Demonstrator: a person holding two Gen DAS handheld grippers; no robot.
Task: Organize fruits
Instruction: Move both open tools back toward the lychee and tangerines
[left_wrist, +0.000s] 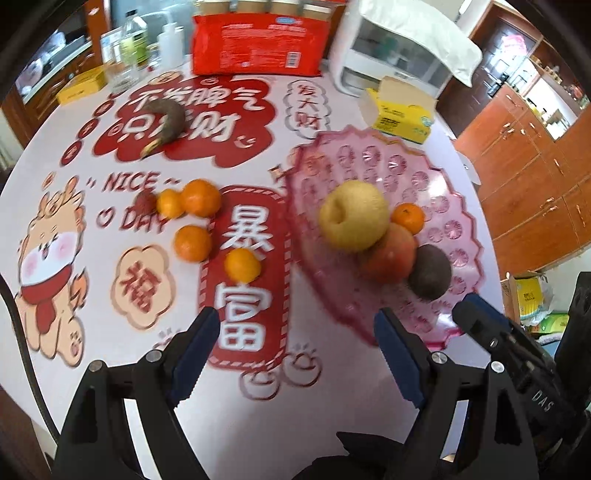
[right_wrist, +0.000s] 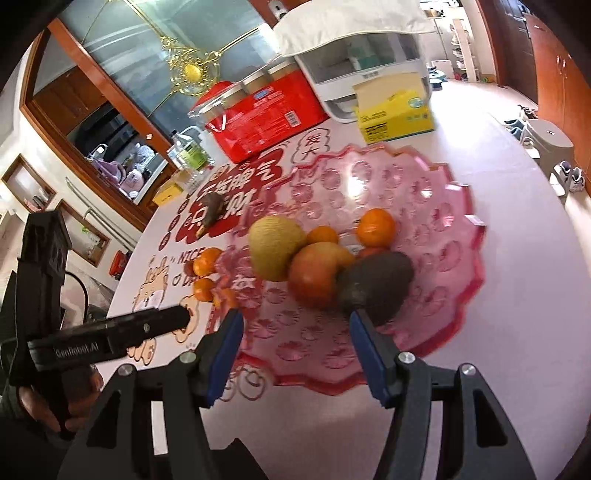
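A pink plastic plate holds a yellow pear, a red-orange apple, a tangerine and a dark avocado. Left of the plate, several tangerines and a lychee lie on the printed tablecloth. A dark curved fruit lies farther back. My left gripper hangs open over the cloth, nearer than the tangerines, with nothing between its fingers. My right gripper is open over the near rim of the plate. The avocado lies just beyond its right fingertip.
At the back stand a red package, a white appliance, a yellow carton, bottles and a flat yellow box. The table's rounded edge runs behind the plate on the right, with wooden cabinets beyond.
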